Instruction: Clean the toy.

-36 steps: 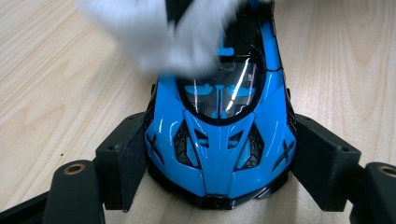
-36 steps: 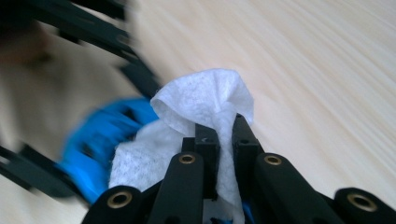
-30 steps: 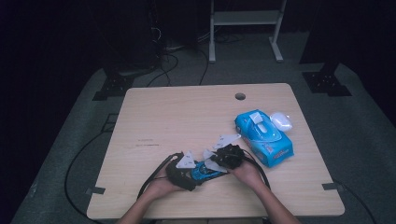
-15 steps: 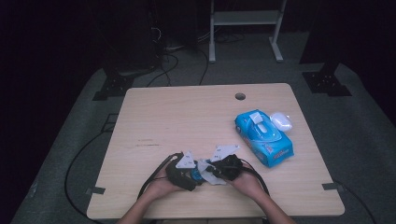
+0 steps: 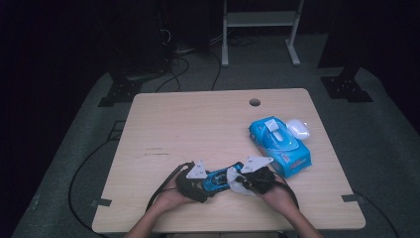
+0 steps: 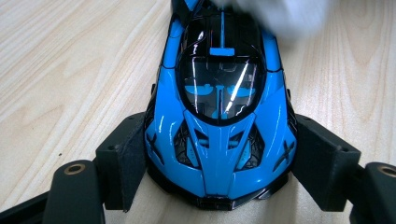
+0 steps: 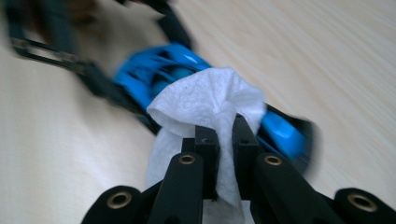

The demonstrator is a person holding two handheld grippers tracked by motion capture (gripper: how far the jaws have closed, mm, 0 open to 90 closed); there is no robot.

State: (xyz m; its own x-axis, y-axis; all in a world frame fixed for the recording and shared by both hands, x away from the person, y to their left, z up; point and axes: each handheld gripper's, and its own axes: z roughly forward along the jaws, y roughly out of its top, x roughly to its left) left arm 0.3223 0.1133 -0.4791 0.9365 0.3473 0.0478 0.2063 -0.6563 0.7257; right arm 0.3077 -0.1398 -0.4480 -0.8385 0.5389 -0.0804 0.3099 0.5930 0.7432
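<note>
blue toy car [image 5: 216,180] at near table edge [image 5: 148,124], long axis left-right. left gripper [image 6: 219,158] clamps its nose from the left; right gripper [image 7: 224,140], pinched on a white wipe [image 7: 210,100], lies over the tail end, nearer for wiping.

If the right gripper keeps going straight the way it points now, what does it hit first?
Probably the blue toy car: the right gripper, shut on the white wipe, points right at it.

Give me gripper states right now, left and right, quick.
Left gripper: closed on the nose of the glossy blue toy sports car, jaws pressing its sides.
Right gripper: closed on a crumpled white wet wipe, held against the car.
</note>
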